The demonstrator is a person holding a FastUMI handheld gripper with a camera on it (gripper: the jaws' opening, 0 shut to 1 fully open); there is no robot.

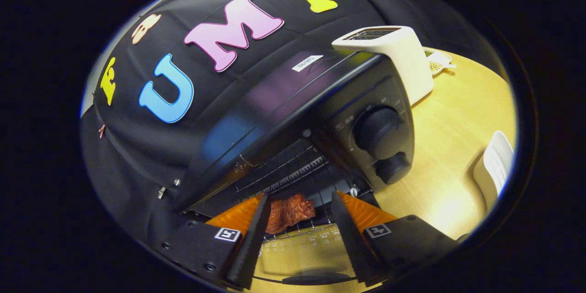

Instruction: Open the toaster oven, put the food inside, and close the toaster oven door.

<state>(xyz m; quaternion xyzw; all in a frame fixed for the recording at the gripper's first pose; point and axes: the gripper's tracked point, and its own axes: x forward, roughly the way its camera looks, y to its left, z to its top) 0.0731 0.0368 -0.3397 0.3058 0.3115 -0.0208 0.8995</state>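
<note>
The gripper (300, 201) is spread wide – its two dark, ridged fingers (251, 242) stand well apart with open space between them, and neither pad presses on anything. The orange bodies behind the fingers each carry a small square black-and-white marker. Between the fingertips, and just beyond them, a reddish-brown piece of food (289, 213) lies on the wire rack (286, 171) inside the toaster oven (316, 114). The left finger's tip sits right against the food's near edge in this view, though whether it truly touches cannot be told; the right finger is clear of it.

The oven is a black box seen tilted, its door (302, 249) dropped open below the fingers – the glass pane lies flat with faint rows of pale printing on it, too small and blurred to read. Two round black knobs (379, 132) sit on the oven's control panel, ringed by tiny pale markings that are also unreadable. A small white sticker (307, 62) on the oven's top carries print too fine to make out.

Behind the oven stands a cream slot toaster (398, 55) on the pale wooden table (448, 146). A small dish (438, 62) of something greenish rests beside the toaster, and a white ribbed object (494, 169) sits on the table off to the right of the knobs
</note>
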